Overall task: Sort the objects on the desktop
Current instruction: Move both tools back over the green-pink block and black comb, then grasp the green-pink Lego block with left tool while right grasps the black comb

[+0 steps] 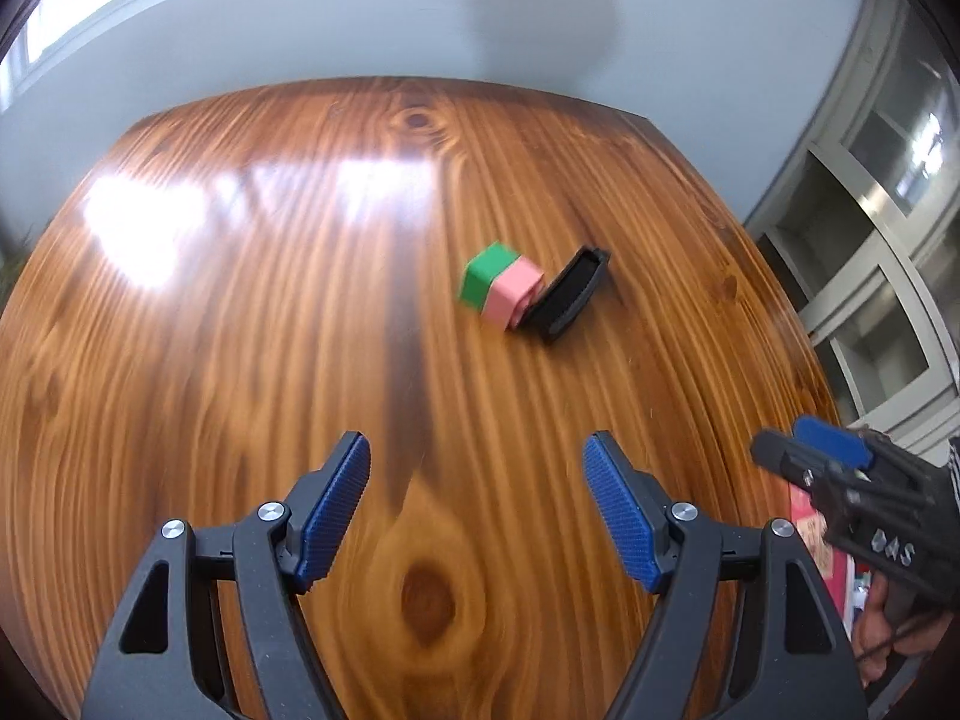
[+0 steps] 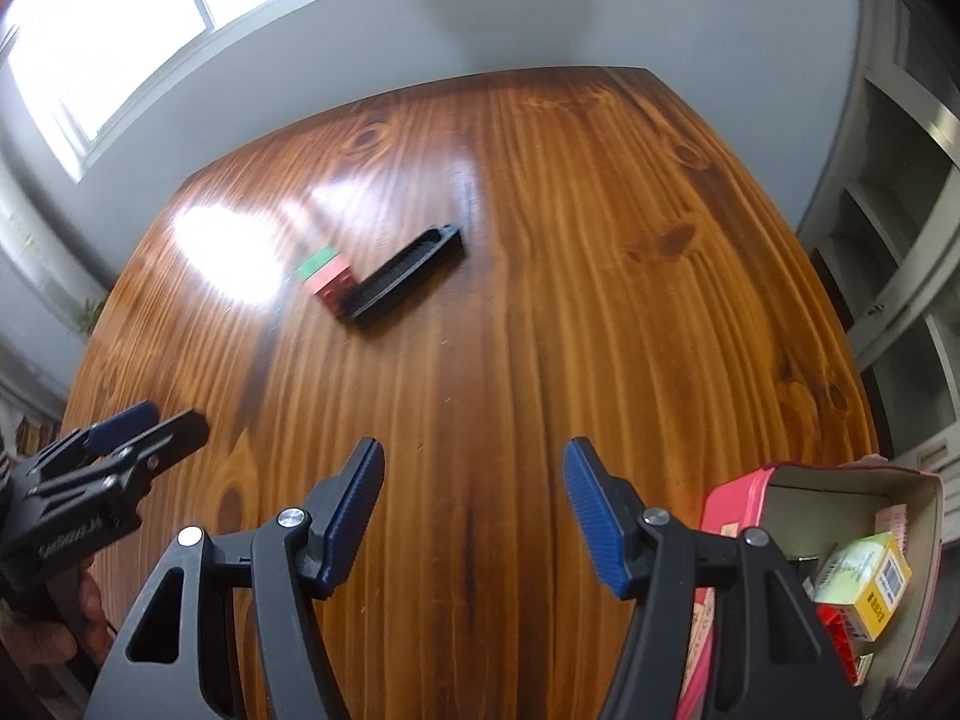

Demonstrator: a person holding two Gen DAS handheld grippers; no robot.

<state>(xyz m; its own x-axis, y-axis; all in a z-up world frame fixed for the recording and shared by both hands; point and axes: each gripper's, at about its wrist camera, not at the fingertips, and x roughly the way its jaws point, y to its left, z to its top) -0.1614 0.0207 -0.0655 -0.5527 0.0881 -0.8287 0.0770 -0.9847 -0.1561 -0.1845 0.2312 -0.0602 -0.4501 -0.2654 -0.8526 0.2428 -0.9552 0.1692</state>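
Both empty: left gripper (image 1: 477,501) spread wide, right gripper (image 2: 474,507) apart too. Green block (image 1: 487,273), pink block (image 1: 513,294) and black case (image 1: 567,294) bunched touching mid-worktop (image 1: 240,300), well away from the pink box (image 2: 798,498). Could easily knock the neighbours grabbing just one.

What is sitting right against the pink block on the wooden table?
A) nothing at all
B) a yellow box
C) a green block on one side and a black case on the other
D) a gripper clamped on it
C: the pink block sits between the green block and the black case, touching both.
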